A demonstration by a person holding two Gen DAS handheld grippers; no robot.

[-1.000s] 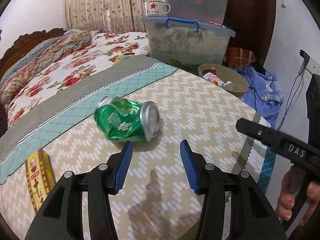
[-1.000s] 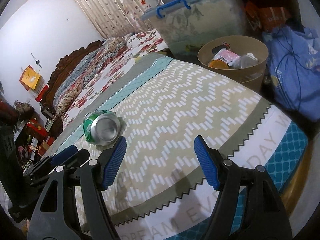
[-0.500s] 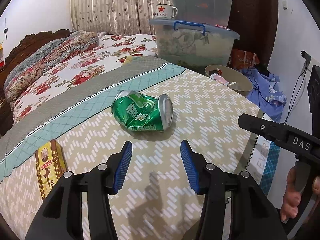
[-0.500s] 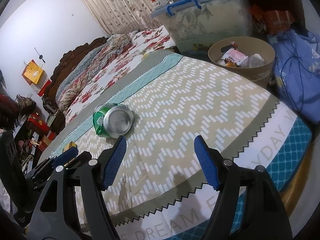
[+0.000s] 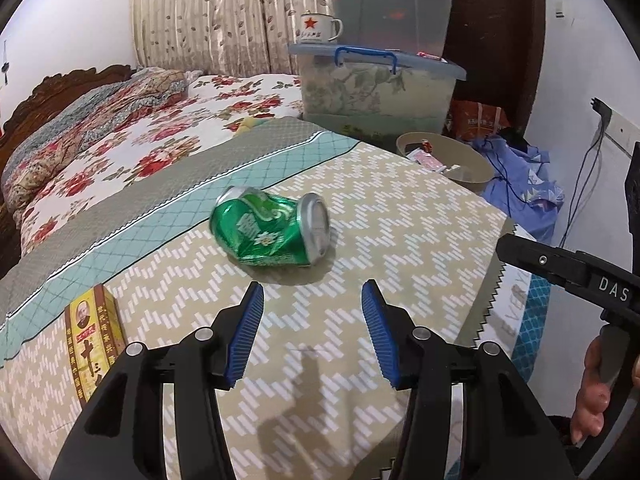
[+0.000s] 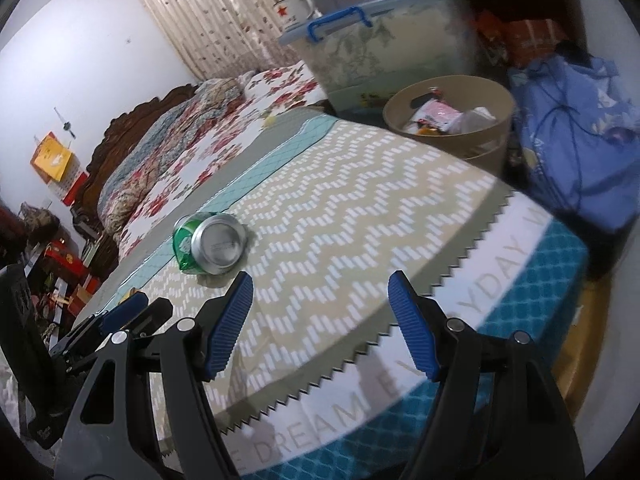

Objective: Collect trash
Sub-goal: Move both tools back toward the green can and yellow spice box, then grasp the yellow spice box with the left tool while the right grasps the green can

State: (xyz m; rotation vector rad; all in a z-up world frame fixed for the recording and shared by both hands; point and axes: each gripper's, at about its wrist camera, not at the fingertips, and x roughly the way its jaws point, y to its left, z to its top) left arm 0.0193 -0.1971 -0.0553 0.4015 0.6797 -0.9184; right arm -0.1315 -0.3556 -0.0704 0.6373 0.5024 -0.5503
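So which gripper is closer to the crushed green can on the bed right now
Left. The left gripper sits open just short of the green can, facing its side. The right gripper, also open, is farther off toward the bed's edge, looking at its end.

The right gripper (image 5: pixel 576 276), at three o'clock in the left wrist view, bore white letters "DAS"; the blanket's white border (image 6: pixel 360 412), at six o'clock in the right wrist view, read "DREAM" and, toward four o'clock, "YDAY"; the green can (image 5: pixel 272 230) and the yellow box (image 5: pixel 94 338) at eight o'clock carried Chinese characters too small to read.
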